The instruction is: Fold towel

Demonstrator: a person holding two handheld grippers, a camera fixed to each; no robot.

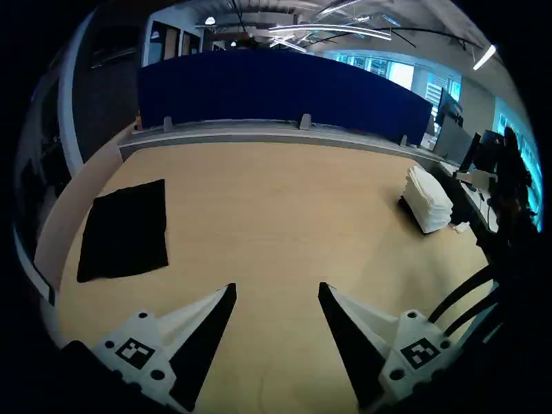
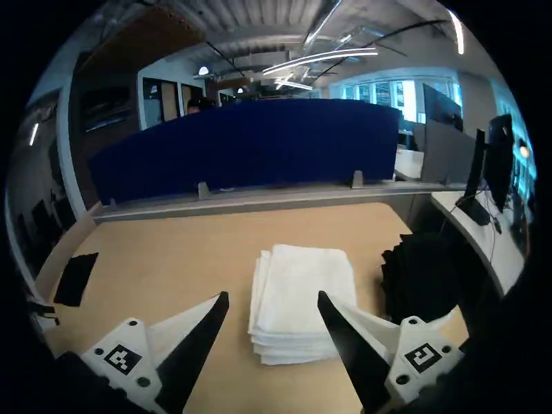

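**Q:** What does the left gripper view record?

**A:** The left gripper (image 1: 277, 286) hangs over a pale wooden bench (image 1: 276, 193). Its fingers are spread wide and hold nothing. A black towel (image 1: 124, 231) lies flat and unfolded near the bench's left edge. A stack of folded white towels (image 1: 428, 196) sits far off at the right edge, well apart from the black towel.

**Q:** And the right gripper view?

**A:** The right gripper (image 2: 272, 295) is likewise wide open and empty. Here the white stack lies close and straight ahead, framed between the two fingers. The right finger overlaps the stack's near corner in the picture, but whether it touches cannot be told. Just beside the stack, on its right, is a pile of folded black cloth (image 2: 421, 276). The flat black towel appears small, far to the left, near the bench's edge.

**Q:** What do the views share?

**A:** A blue partition (image 1: 276, 90) runs along the bench's far edge, with office ceiling lights above it. The right gripper view also gives a dark monitor (image 2: 493, 162) at the right, beyond the bench.
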